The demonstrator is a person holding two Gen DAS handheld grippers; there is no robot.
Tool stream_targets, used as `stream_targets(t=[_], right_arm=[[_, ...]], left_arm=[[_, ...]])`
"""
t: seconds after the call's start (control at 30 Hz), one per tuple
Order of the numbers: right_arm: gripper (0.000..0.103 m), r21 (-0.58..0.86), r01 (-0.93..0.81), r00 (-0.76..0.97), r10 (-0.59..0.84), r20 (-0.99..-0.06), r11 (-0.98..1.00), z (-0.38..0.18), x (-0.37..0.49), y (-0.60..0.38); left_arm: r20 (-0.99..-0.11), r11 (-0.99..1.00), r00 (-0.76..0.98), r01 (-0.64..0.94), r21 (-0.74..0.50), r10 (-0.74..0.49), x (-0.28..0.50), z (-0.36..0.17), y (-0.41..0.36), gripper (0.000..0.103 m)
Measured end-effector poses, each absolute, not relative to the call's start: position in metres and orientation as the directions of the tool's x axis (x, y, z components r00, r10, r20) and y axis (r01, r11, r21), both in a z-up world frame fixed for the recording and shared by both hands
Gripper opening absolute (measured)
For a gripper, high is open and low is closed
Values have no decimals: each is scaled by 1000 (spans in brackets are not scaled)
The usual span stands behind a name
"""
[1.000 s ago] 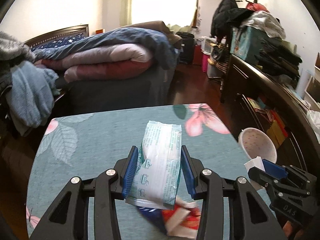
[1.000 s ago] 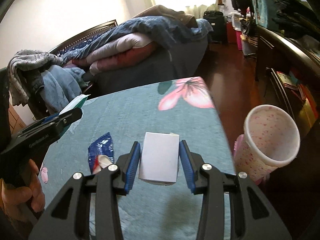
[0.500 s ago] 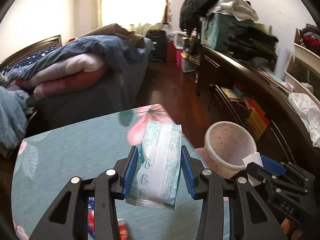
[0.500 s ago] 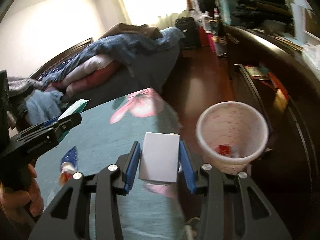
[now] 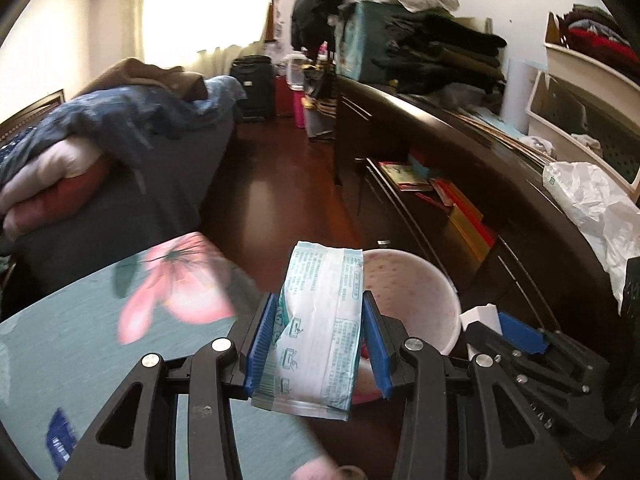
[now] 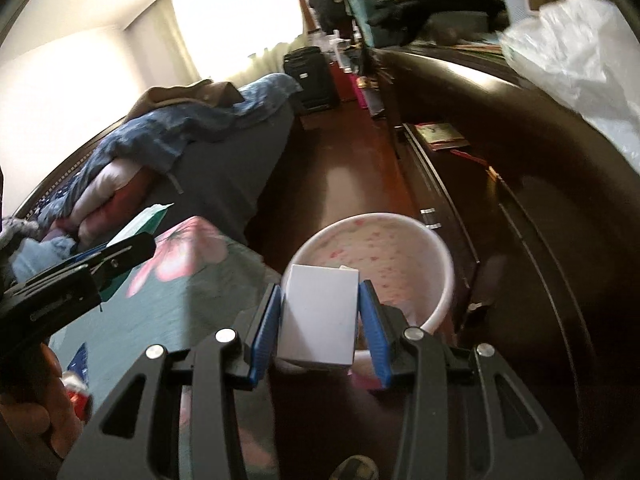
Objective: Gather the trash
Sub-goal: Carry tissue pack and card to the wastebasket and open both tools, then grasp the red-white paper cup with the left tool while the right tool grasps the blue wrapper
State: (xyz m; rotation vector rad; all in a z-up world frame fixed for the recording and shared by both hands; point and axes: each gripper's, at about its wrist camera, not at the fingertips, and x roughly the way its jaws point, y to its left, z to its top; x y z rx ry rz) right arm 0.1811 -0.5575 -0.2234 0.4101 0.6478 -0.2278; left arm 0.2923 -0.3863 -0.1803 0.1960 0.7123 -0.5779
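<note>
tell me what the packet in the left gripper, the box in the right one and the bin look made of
Packet: thin plastic film, glossy; it creases and has a crimped sealed end. Box: probably matte white cardboard, with flat faces and crisp edges. Bin: likely rigid plastic, smooth pale pink with darker speckles and an even rolled rim.

A lived-in home bedroom: bed (image 5: 100, 152) heaped with quilts, dark dresser (image 5: 460, 152) stacked with clothes
</note>
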Motion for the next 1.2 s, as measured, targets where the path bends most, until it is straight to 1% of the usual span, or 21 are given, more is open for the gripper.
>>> stream_targets(t=[0.23, 0.37, 0.43, 0.47, 0.5, 0.53, 0.63, 0.83, 0.9, 0.97, 1.0, 1.07, 1.13, 1.2], right_arm=[[41, 285, 377, 755, -113, -646, 881, -255, 206, -590], [42, 279, 398, 750, -135, -648, 874, -271, 221, -607], [44, 284, 398, 754, -135, -643, 872, -277, 226, -611], [52, 280, 399, 753, -137, -644, 873, -279, 229, -614], [55, 273, 403, 751, -145, -644, 874, -282, 233, -615], [58, 271, 407, 753, -152, -640, 872, -284, 234, -616], [59, 260, 412, 745, -158, -649, 873, -291, 237, -617], [59, 249, 414, 724, -152, -673, 876, -294, 229, -604], [63, 246, 406, 720, -143, -679, 880, -289, 223, -594], [65, 241, 394, 720, -135, -681, 887, -283, 217, -583], [68, 239, 379, 724, -126, -678, 894, -278, 213, -575], [72, 233, 354, 733, -114, -671, 906, -267, 204, -557], [72, 227, 312, 745, -89, -661, 922, -255, 198, -536], [73, 223, 265, 755, -58, -653, 938, -244, 192, -514]], left_arm=[[-687, 814, 574, 579, -42, -444, 322, -204, -438, 43], [-697, 803, 538, 589, -93, -475, 340, -213, -459, 44], [-691, 797, 531, 593, -111, -491, 344, -215, -466, 50], [-687, 795, 531, 596, -113, -496, 346, -215, -469, 62], [-679, 797, 540, 594, -111, -497, 346, -214, -471, 76], [-668, 801, 554, 589, -108, -497, 346, -212, -471, 79], [-649, 806, 572, 581, -111, -502, 346, -208, -468, 80], [-655, 829, 578, 541, -141, -488, 337, -198, -439, 83], [-659, 835, 580, 533, -136, -478, 328, -194, -424, 85], [-668, 848, 592, 517, -115, -452, 317, -190, -407, 86], [-672, 855, 599, 510, -99, -435, 309, -188, -395, 86], [-674, 871, 621, 485, -73, -402, 297, -184, -373, 87], [-670, 889, 644, 455, -53, -369, 287, -180, -351, 89], [-658, 911, 679, 410, -28, -326, 274, -175, -319, 96]])
